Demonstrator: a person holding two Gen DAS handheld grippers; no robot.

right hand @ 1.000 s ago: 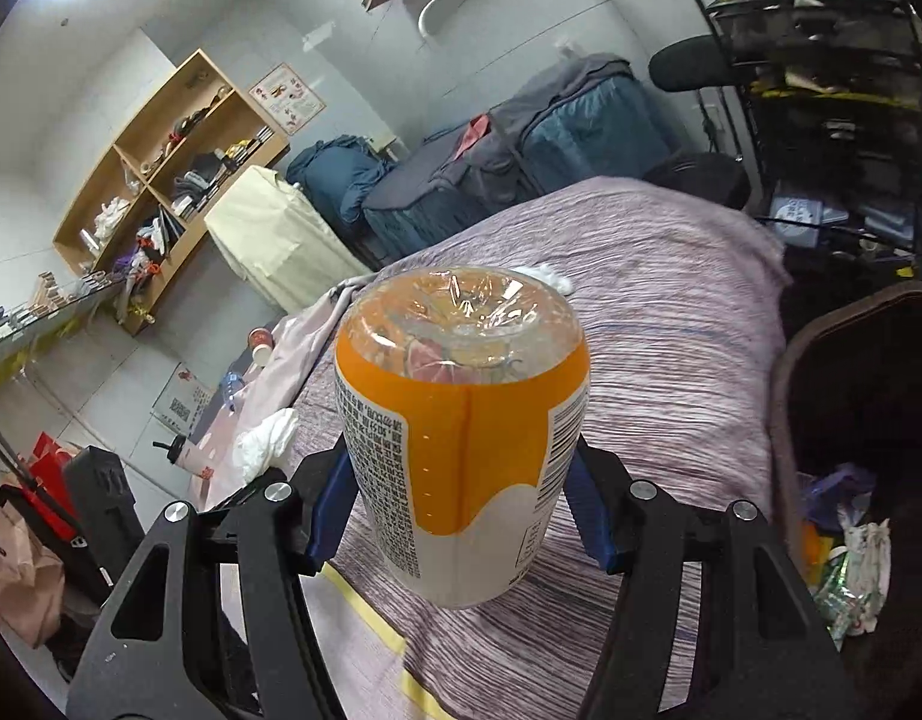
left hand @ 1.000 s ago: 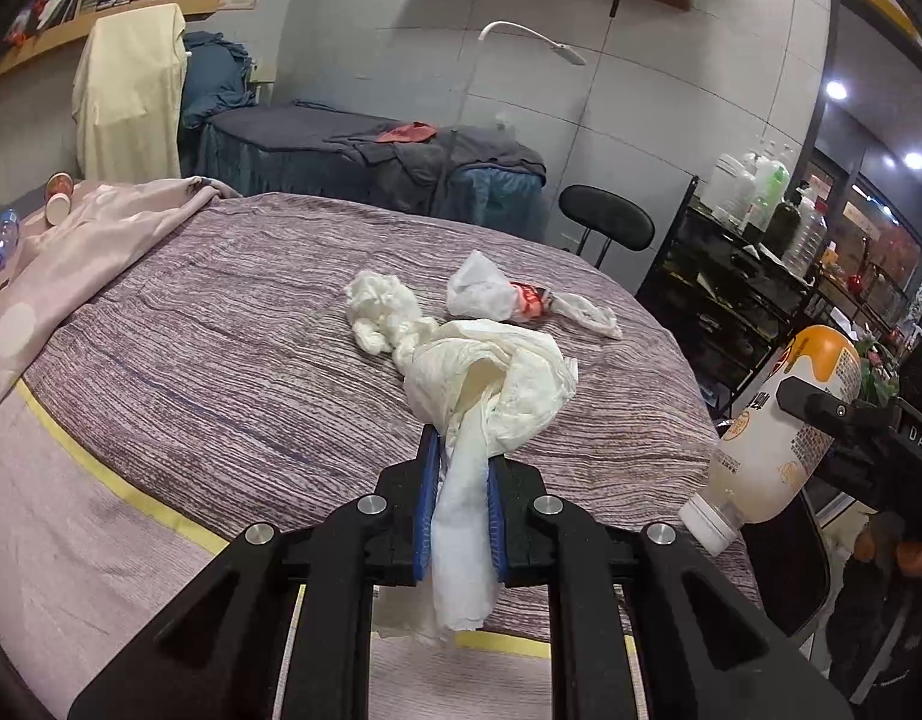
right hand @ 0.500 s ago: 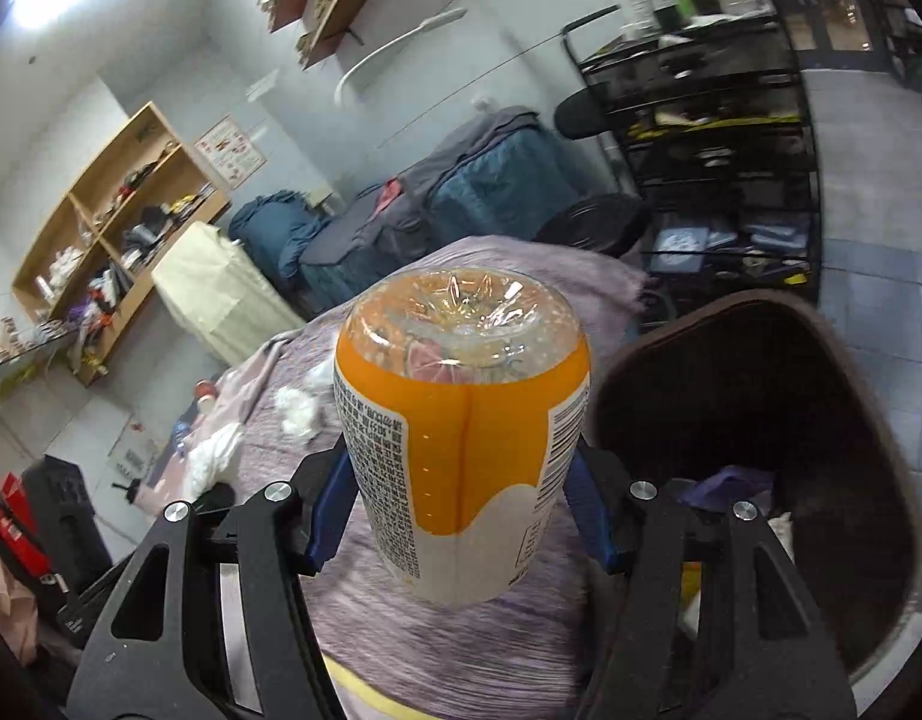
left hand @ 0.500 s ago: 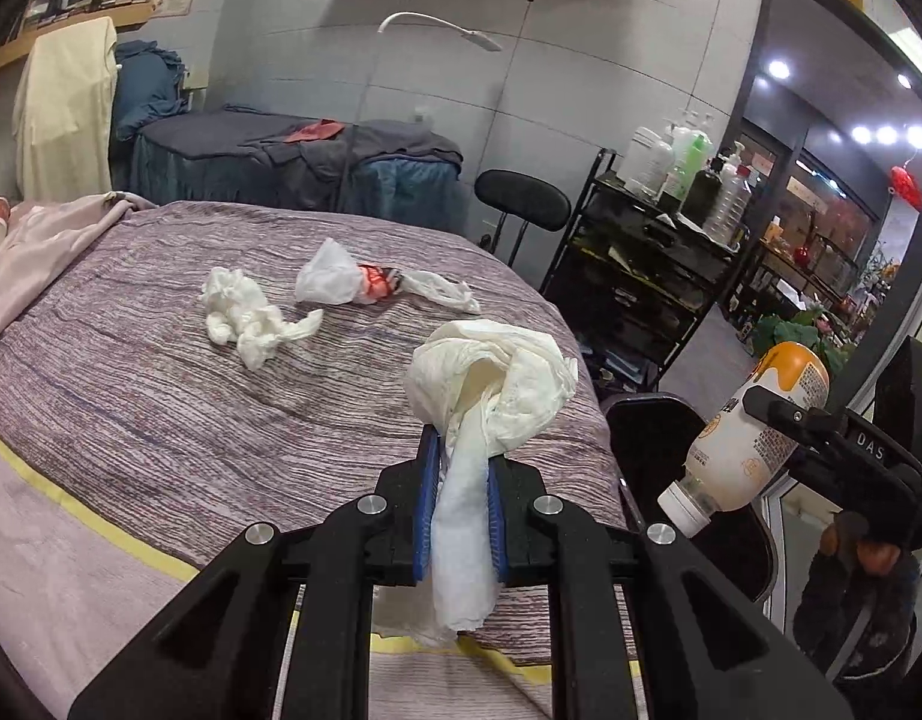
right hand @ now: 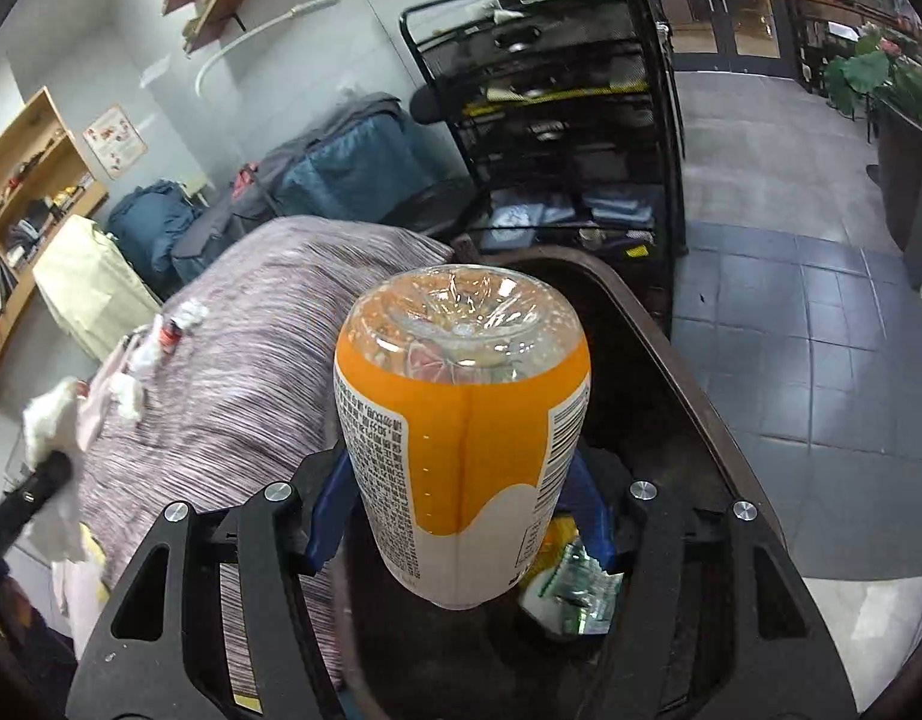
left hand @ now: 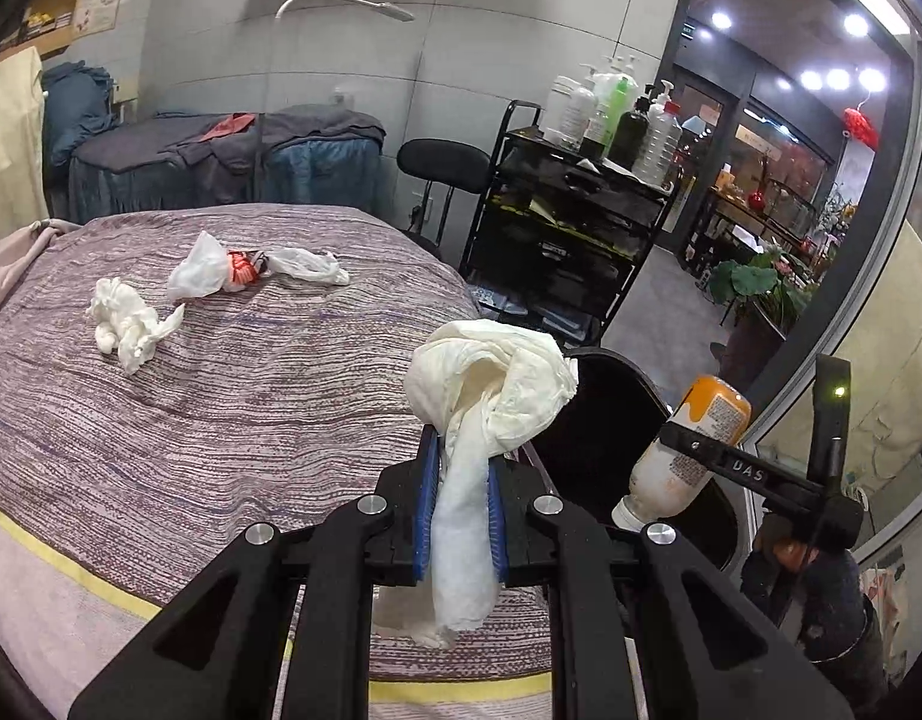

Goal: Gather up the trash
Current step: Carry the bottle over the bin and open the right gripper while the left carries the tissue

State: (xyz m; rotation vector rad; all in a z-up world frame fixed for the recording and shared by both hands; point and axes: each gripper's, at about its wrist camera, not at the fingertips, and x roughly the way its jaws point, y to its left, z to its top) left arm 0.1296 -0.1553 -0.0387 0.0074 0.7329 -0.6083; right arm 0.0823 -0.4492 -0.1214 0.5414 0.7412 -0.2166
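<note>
My left gripper (left hand: 461,480) is shut on a crumpled white tissue wad (left hand: 490,384), held above the bed's near right corner beside the dark trash bin (left hand: 616,414). My right gripper (right hand: 458,510) is shut on an orange-and-white plastic bottle (right hand: 461,438), held over the bin's opening (right hand: 670,360); the bottle also shows in the left wrist view (left hand: 688,450), cap end down. Trash lies inside the bin (right hand: 571,594). On the purple striped bedspread (left hand: 221,396) lie a white tissue clump (left hand: 125,324) and a white plastic bag with a red piece (left hand: 239,264).
A black wire cart (left hand: 568,240) with bottles on top stands behind the bin. A black stool (left hand: 446,168) and a massage bed with dark covers (left hand: 221,162) are at the back. Grey tiled floor (right hand: 790,312) lies to the right of the bin.
Both grippers have swung right from over the bed toward the bin. The bottle now hangs over the bin's opening, and the tissue wad is next to the bin's rim.
</note>
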